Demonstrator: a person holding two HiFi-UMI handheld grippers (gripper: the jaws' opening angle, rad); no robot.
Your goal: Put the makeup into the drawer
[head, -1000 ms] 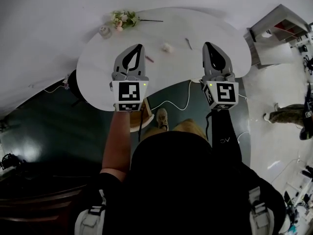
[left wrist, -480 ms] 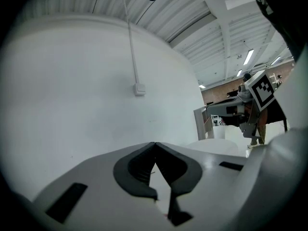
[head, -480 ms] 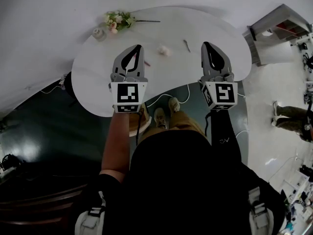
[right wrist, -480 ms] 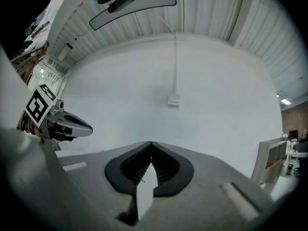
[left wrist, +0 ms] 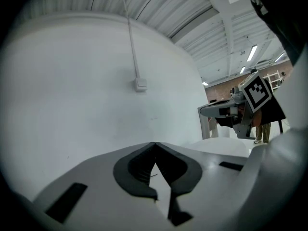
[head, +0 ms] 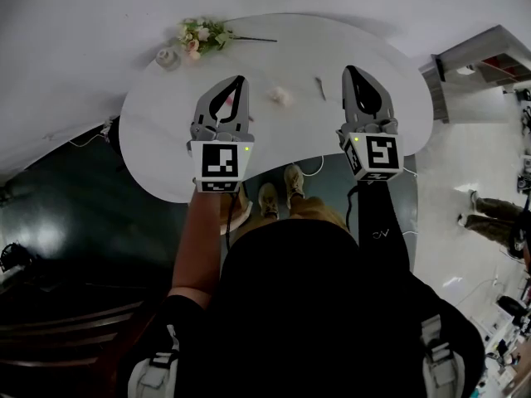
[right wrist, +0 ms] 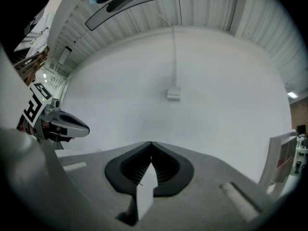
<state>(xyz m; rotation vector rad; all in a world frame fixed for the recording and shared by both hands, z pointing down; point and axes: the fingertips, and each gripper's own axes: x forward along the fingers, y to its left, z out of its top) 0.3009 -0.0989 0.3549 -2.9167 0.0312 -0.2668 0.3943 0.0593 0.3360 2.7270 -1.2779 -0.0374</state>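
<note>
Nothing stowed yet! Left gripper [head: 241,80] and right gripper [head: 348,71] both pinched together, empty; makeup [head: 282,96] lies on the table [head: 158,139] at twelve o'clock; no drawer visible.

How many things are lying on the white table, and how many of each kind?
Flower bunch: 1
Small round pot: 1
Pale puff: 1
Thin stick: 1
Total: 4 in plain sight
</note>
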